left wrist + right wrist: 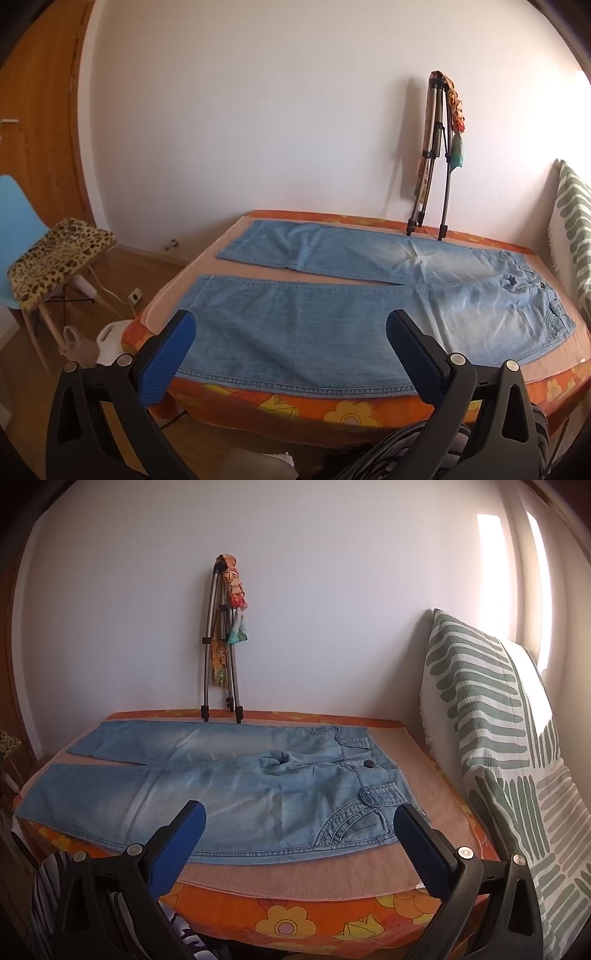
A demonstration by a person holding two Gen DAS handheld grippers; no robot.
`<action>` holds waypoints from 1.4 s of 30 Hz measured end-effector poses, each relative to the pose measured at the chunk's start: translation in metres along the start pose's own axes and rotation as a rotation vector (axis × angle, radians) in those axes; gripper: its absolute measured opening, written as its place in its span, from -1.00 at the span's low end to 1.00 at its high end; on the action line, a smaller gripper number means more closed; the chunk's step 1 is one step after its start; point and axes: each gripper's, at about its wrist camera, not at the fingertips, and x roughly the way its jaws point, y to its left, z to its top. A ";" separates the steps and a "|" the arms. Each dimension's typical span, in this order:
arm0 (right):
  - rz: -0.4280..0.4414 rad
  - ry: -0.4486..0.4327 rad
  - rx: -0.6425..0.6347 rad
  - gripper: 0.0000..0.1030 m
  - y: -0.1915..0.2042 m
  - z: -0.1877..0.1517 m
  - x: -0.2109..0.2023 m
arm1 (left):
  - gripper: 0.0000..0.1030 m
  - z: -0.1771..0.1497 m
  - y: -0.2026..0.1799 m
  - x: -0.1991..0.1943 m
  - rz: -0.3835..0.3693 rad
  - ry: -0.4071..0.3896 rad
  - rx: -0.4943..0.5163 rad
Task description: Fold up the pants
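Light blue denim pants [332, 306] lie flat and spread out on the bed, legs to the left and waistband to the right, with a gap between the two legs. In the right wrist view the pants [240, 794] show their waist, button and pockets. My left gripper [291, 354] is open and empty, held above the near leg's hem end at the bed's front edge. My right gripper [299, 838] is open and empty, held above the near hip and pocket area.
The bed has an orange flowered cover [347, 410] with a pale pink sheet [295, 875] under the pants. A folded tripod [436, 155] leans on the far wall. Green-patterned pillows [498, 738] stand at the right. A leopard-print stool [55, 258] and blue chair [18, 221] stand at the left.
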 end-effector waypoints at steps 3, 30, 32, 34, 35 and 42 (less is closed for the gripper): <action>0.003 0.004 -0.002 0.99 0.000 -0.001 0.001 | 0.99 0.000 0.000 0.000 0.004 0.002 0.002; 0.008 0.020 -0.015 0.98 0.004 -0.005 0.007 | 0.99 -0.007 -0.001 0.008 0.003 0.000 0.010; 0.010 0.022 -0.018 0.98 0.004 -0.004 0.008 | 0.99 -0.008 -0.001 0.008 0.003 0.001 0.011; 0.010 0.022 -0.021 0.98 0.005 -0.004 0.008 | 0.99 -0.007 -0.001 0.008 0.005 -0.001 0.014; 0.011 0.022 -0.022 0.98 0.006 -0.004 0.009 | 0.99 -0.007 -0.001 0.008 0.006 0.001 0.014; 0.017 0.025 -0.034 0.98 0.009 -0.005 0.009 | 0.99 -0.006 0.001 0.009 0.009 0.006 0.019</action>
